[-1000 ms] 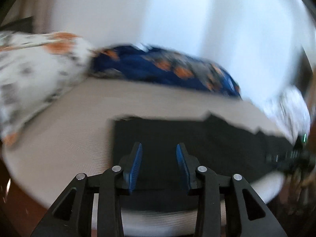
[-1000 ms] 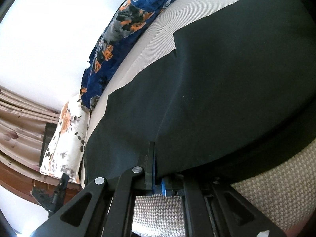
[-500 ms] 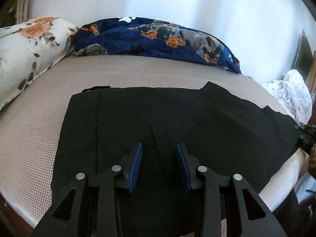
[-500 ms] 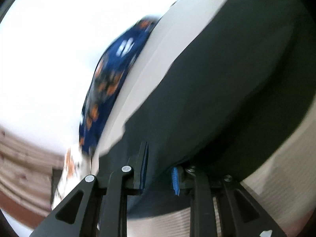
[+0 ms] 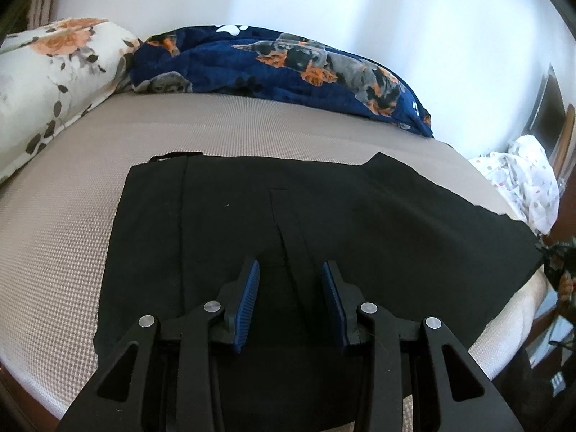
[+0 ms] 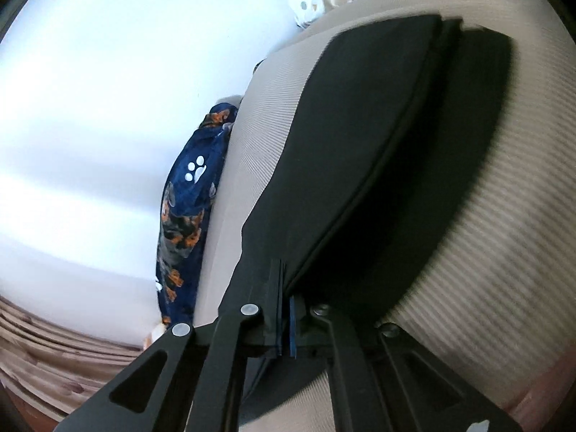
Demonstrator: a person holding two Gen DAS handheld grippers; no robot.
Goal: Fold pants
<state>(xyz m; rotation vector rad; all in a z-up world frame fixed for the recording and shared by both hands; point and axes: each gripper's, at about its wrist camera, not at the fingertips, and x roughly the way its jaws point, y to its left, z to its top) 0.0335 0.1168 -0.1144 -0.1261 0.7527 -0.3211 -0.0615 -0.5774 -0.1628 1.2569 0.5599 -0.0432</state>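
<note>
**Black pants spread on the bed**

While the black pants (image 5: pixel 360 223) are lying flat across the beige textured mattress (image 5: pixel 252 133), the left gripper (image 5: pixel 291 300) is hovering over them, jaws spread and empty. The right gripper (image 6: pixel 284 309), jaws pressed together, is pinching a pants edge. A navy dog-print blanket (image 5: pixel 288 68) and floral pillow (image 5: pixel 46 68) are resting against the white wall (image 5: pixel 324 3).

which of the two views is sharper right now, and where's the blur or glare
Left wrist view: sharp, weave of the beige textured mattress cover crisp, fisheye bending its edges, white wall bright. Right wrist view: softer, mattress ribs smeared at right, wall washed out, flat black pants almost featureless, deep shadow under their lifted edge.
</note>
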